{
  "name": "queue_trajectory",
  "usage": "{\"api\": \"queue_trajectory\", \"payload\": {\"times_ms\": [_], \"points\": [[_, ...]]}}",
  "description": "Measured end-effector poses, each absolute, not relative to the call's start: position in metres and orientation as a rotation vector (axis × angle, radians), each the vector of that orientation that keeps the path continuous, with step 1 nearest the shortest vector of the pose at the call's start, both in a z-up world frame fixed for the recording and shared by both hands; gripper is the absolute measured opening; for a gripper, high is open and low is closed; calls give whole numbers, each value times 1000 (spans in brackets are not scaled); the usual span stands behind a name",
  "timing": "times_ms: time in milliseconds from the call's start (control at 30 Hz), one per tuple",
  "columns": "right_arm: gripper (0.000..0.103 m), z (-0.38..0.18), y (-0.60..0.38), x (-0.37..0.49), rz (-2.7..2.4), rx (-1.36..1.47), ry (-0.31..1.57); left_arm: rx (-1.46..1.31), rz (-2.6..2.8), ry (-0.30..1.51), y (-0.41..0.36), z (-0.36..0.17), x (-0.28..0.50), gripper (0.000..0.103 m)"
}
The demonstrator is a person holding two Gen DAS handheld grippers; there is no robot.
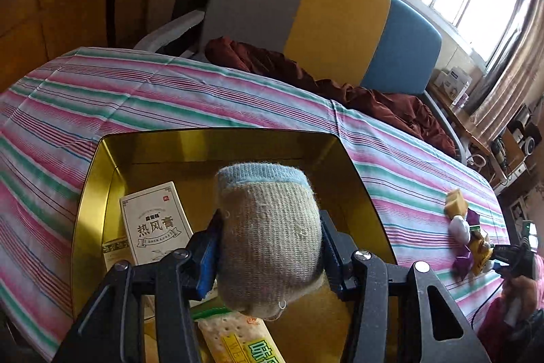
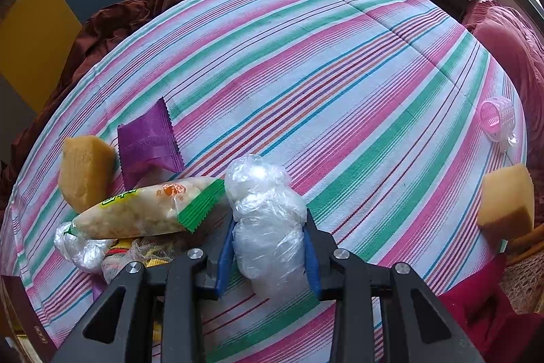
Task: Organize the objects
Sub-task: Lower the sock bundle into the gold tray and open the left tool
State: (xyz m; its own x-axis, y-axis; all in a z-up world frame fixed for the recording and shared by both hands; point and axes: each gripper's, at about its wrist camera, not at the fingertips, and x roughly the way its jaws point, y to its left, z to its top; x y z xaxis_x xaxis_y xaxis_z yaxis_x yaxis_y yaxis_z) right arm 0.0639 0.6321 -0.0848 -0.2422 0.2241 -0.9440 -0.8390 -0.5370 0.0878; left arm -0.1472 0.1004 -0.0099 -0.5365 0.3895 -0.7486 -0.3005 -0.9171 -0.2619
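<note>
Two grippers, both loaded. Left wrist view: left gripper (image 1: 270,247) clamps a rolled sock (image 1: 268,240), soft and light, gripped mid-roll above the gold tin (image 1: 85,193). Right wrist view: right gripper (image 2: 270,256) squeezes a crinkly plastic-wrapped bundle (image 2: 267,227), slippery, beside the snack packet (image 2: 146,211).

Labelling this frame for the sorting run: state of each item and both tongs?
Left tongs: shut on rolled sock, held above gold tin.
Gold tin: open, holds white box and cracker pack.
Right tongs: shut on clear plastic bundle.
Snack packet: sealed, lying in pile.
Purple wrapper: crumpled.
</note>
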Motion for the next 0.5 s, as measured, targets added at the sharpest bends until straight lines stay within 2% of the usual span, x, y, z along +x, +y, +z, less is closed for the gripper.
{"api": "queue_trajectory", "payload": {"times_ms": [333,500], "points": [[35,-85,631,72,1864,-1282,779,-1337,2488,-75,116,-37,-179,52],[35,-85,632,79,1868,-1284,777,-1405,2570,17,109,-55,-203,54]]}}
